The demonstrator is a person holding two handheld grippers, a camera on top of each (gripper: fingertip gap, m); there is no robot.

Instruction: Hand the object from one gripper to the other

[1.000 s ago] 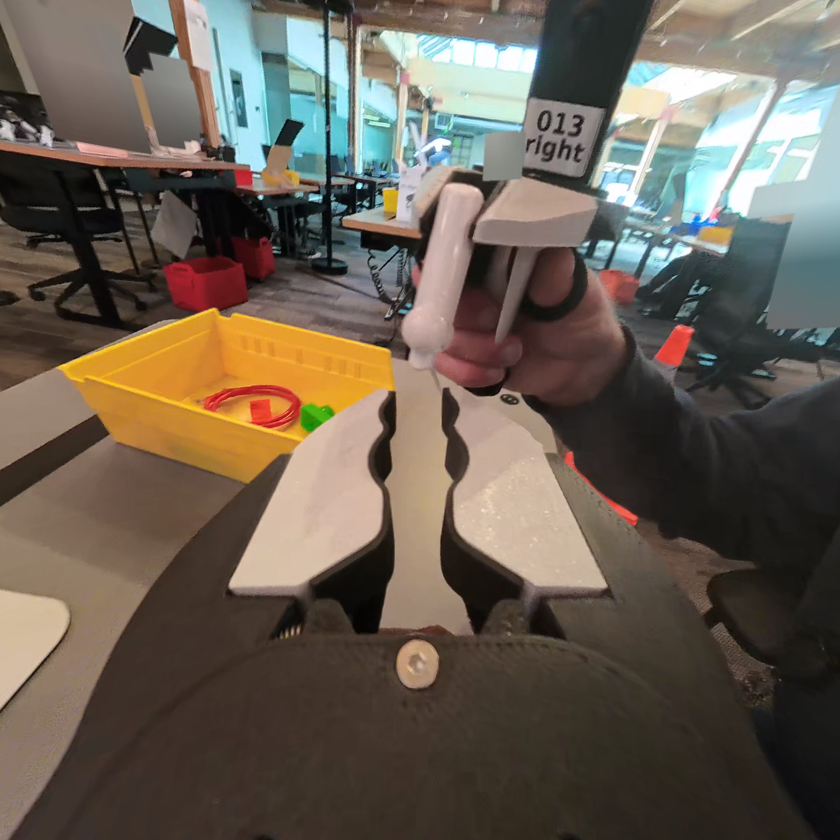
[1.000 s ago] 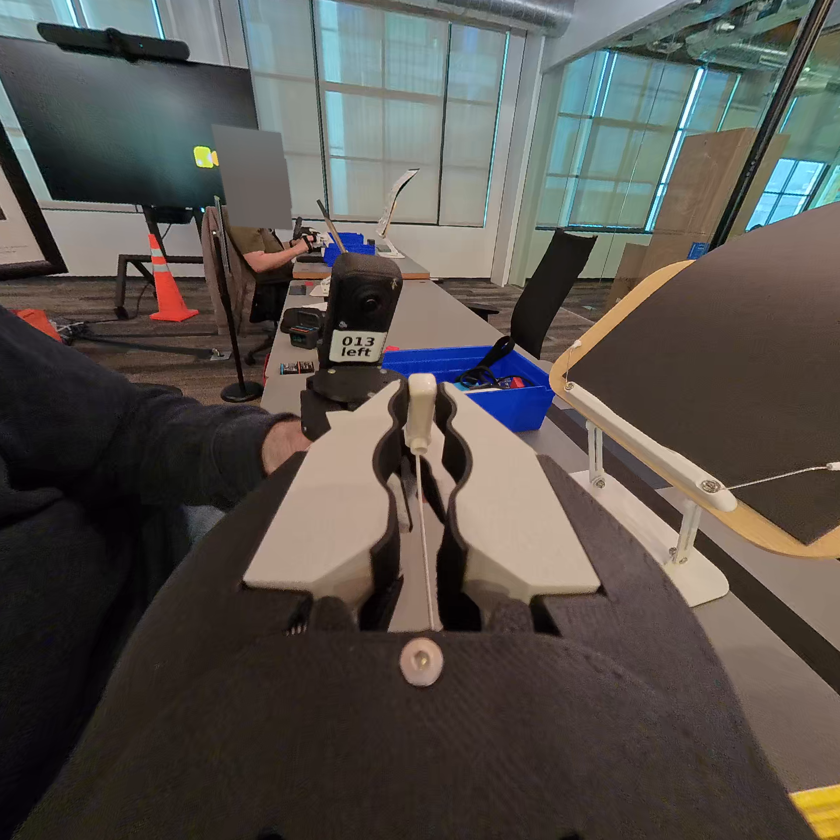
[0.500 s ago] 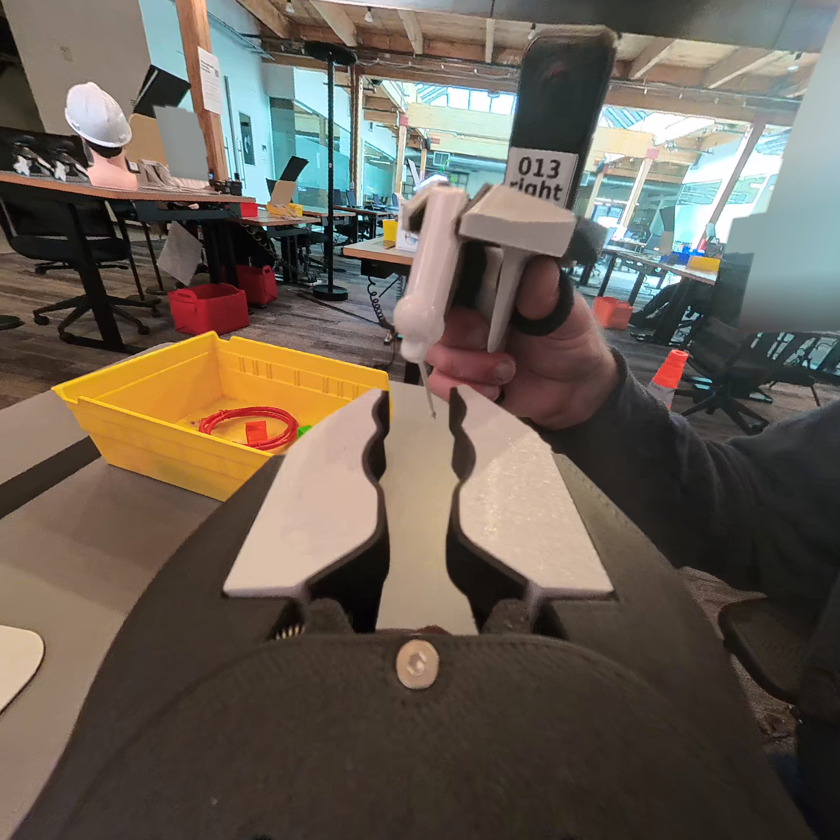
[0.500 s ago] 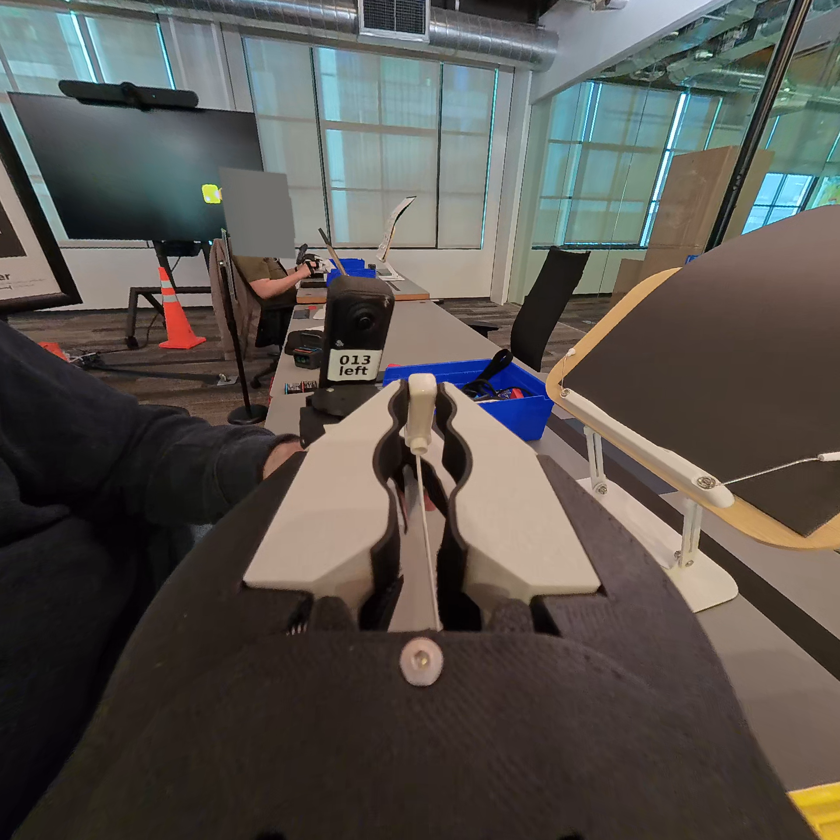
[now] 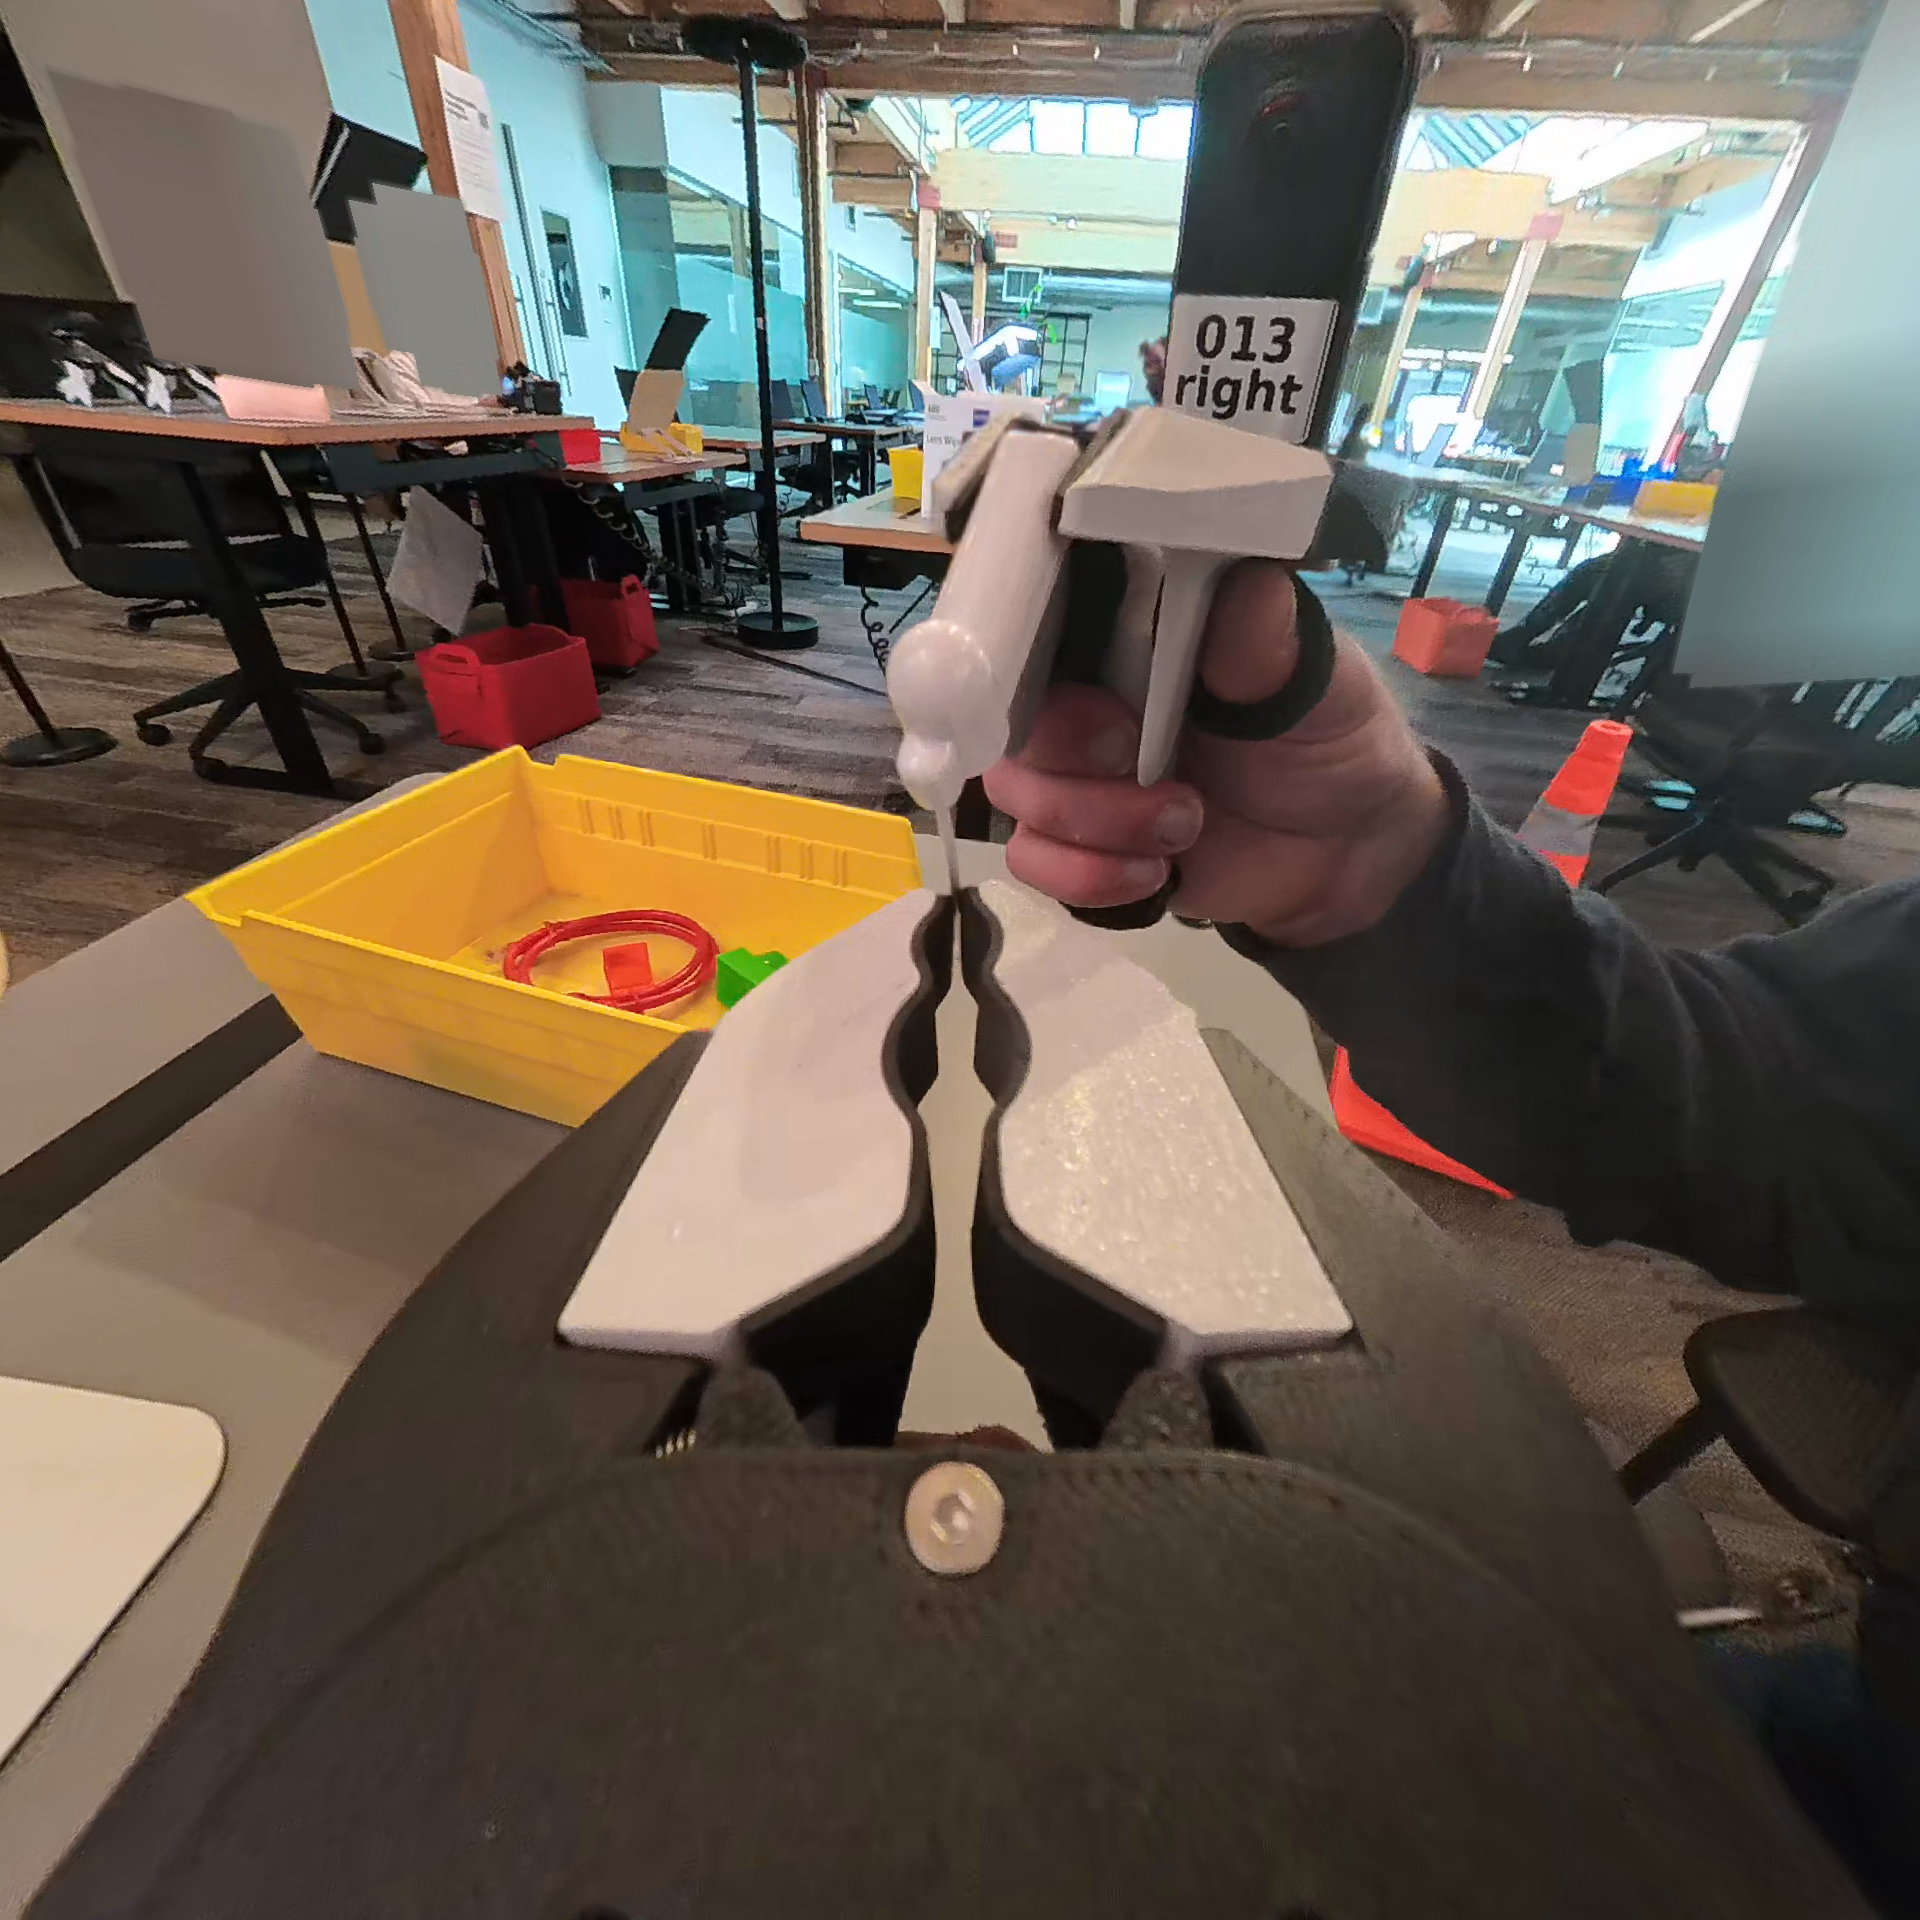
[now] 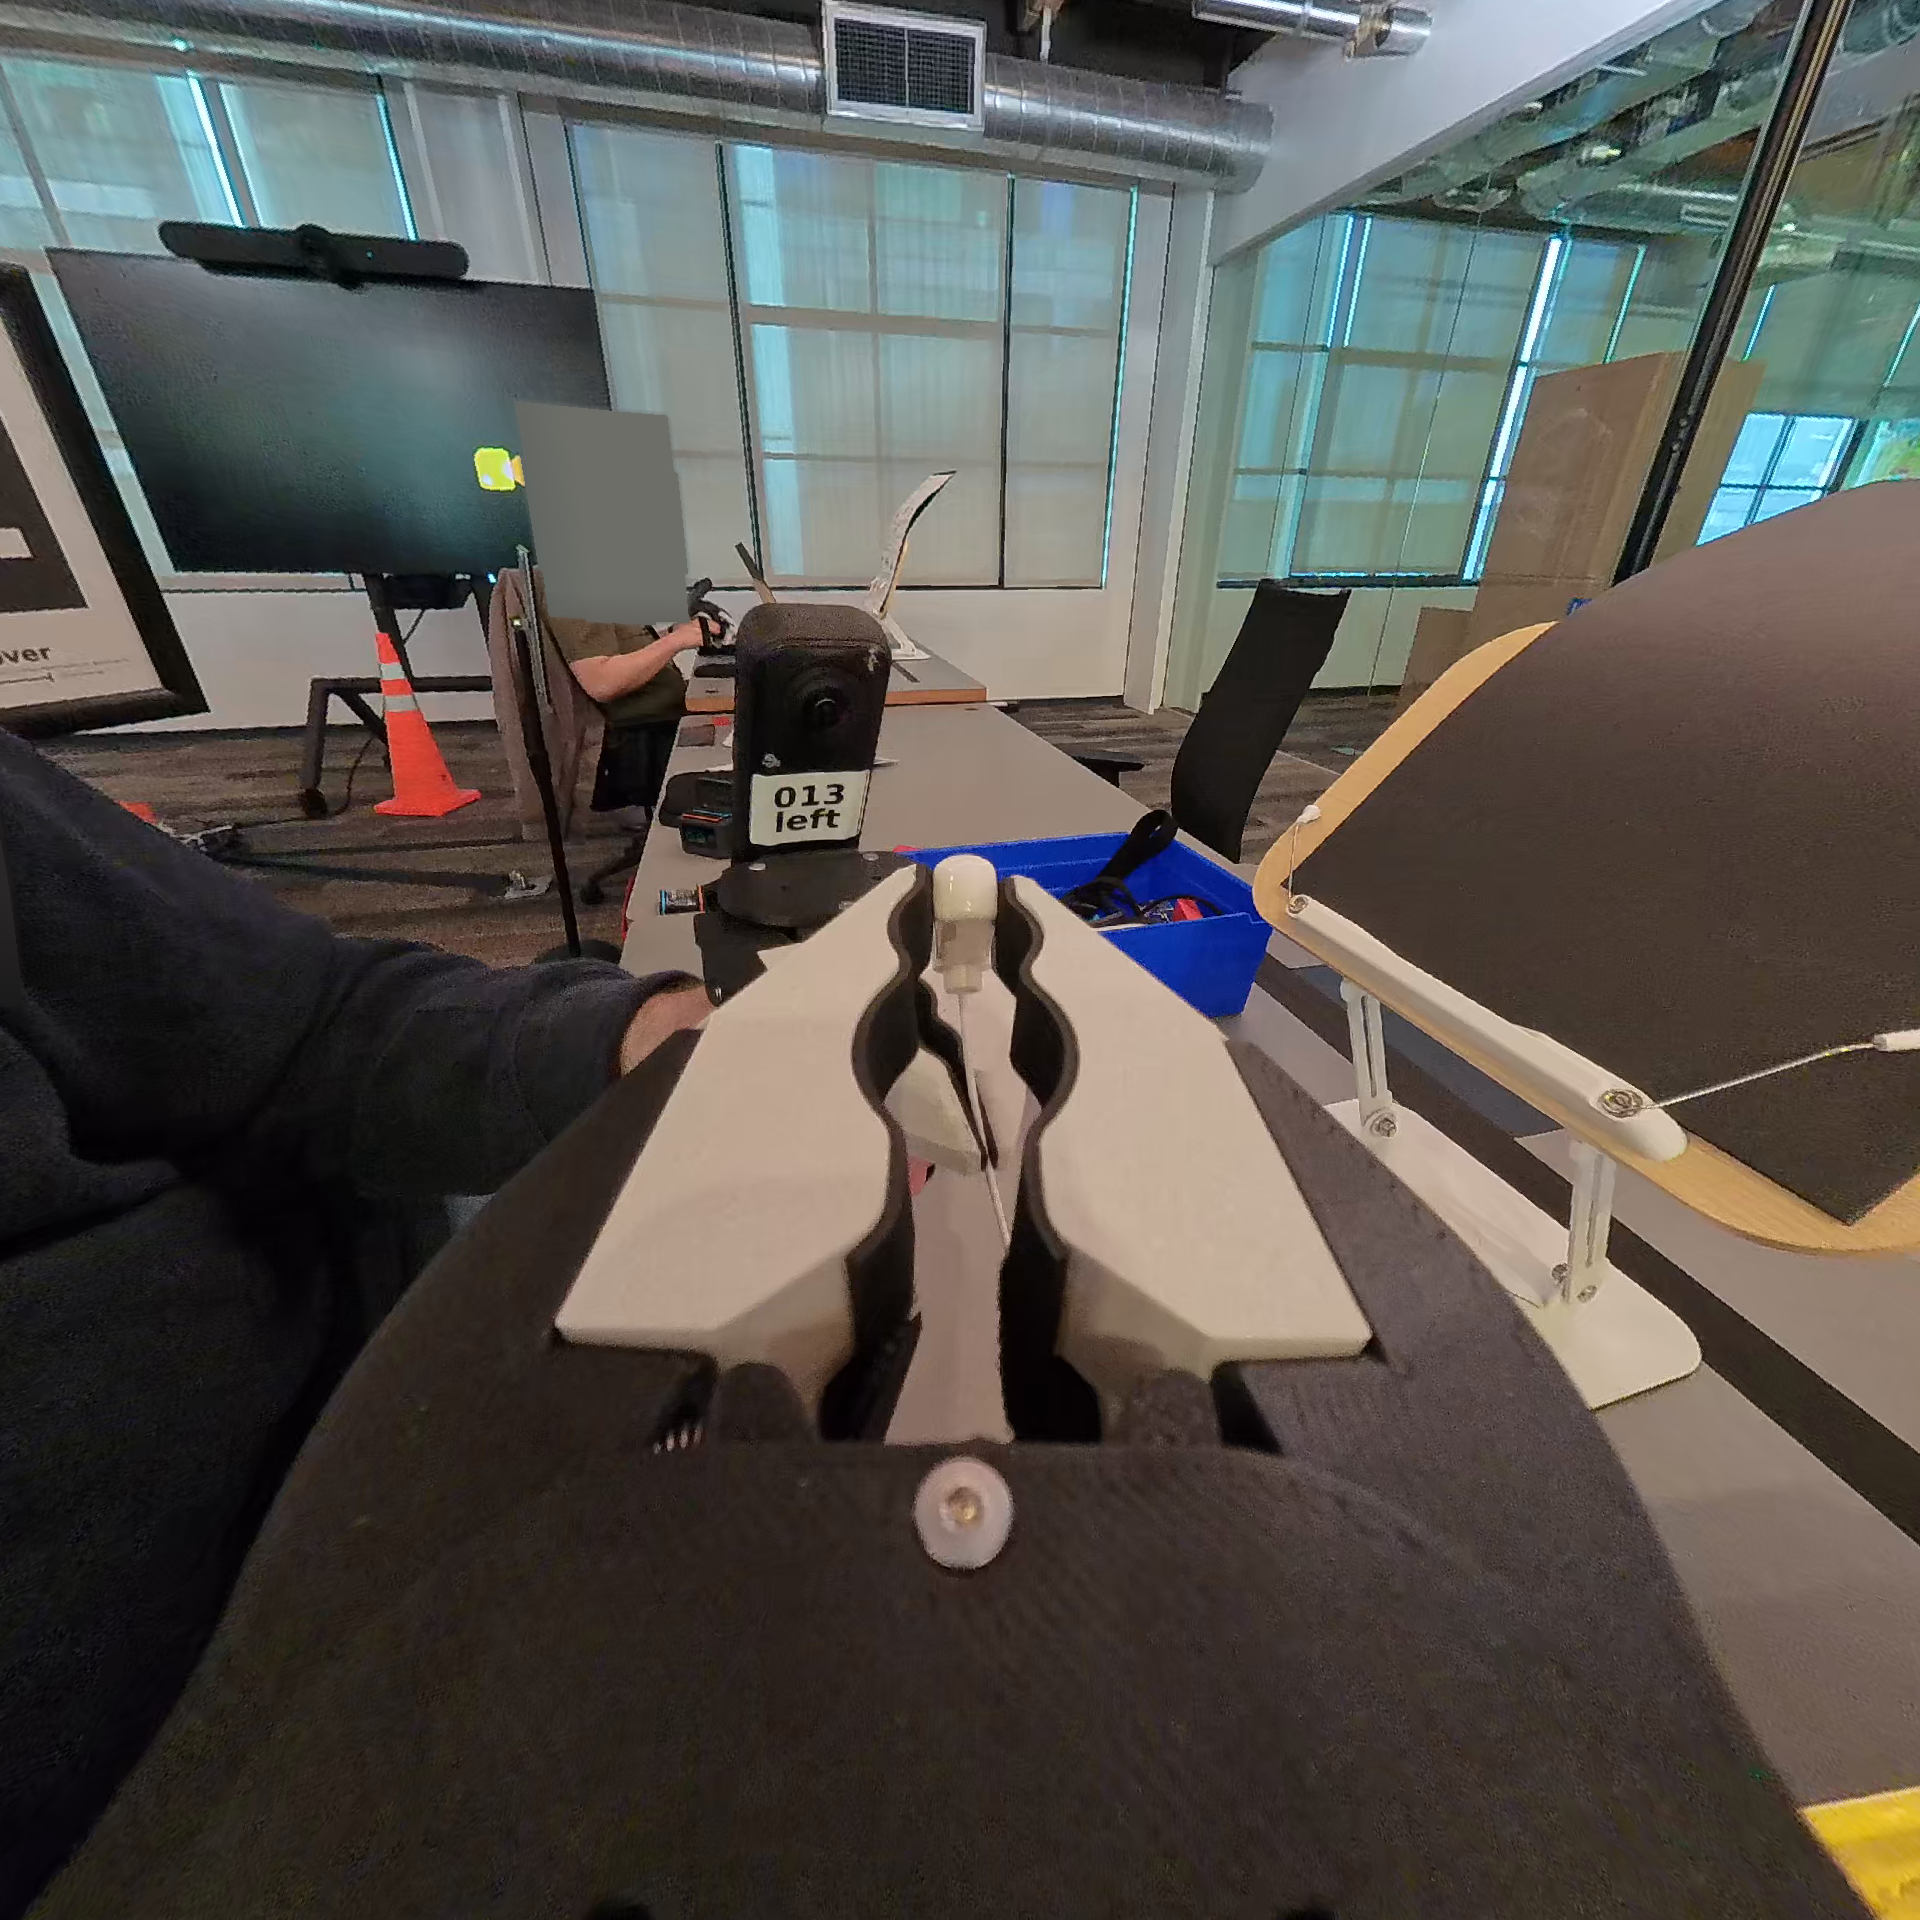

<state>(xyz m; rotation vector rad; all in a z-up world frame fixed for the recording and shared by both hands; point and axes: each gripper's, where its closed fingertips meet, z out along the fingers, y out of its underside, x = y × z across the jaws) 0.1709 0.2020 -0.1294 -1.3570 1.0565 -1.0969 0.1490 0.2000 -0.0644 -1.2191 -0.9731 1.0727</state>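
Observation:
A white tool with a rounded handle (image 5: 992, 603) and a thin needle-like tip hangs point-down from my right gripper (image 5: 1039, 499), which is shut on the handle. My left gripper (image 5: 954, 906) sits just below it, and its jaws are closed on the thin tip. In the right wrist view the right gripper (image 6: 964, 894) clamps the tool's handle (image 6: 963, 920) at its fingertips. The thin tip runs back between the fingers. A left gripper fingertip (image 6: 935, 1122) shows there, pressed against the tip. A hand holds each gripper.
A yellow bin (image 5: 416, 935) on the grey table holds a red cable coil (image 5: 613, 951) and a green block (image 5: 748, 971). A blue bin (image 6: 1195, 956) and a tilted dark board on a white stand (image 6: 1662, 883) stand to the right. Office desks and chairs lie beyond.
The right gripper brought the tool's tip down between the left gripper's jaws. The left gripper went from open to closed on the thin tip.

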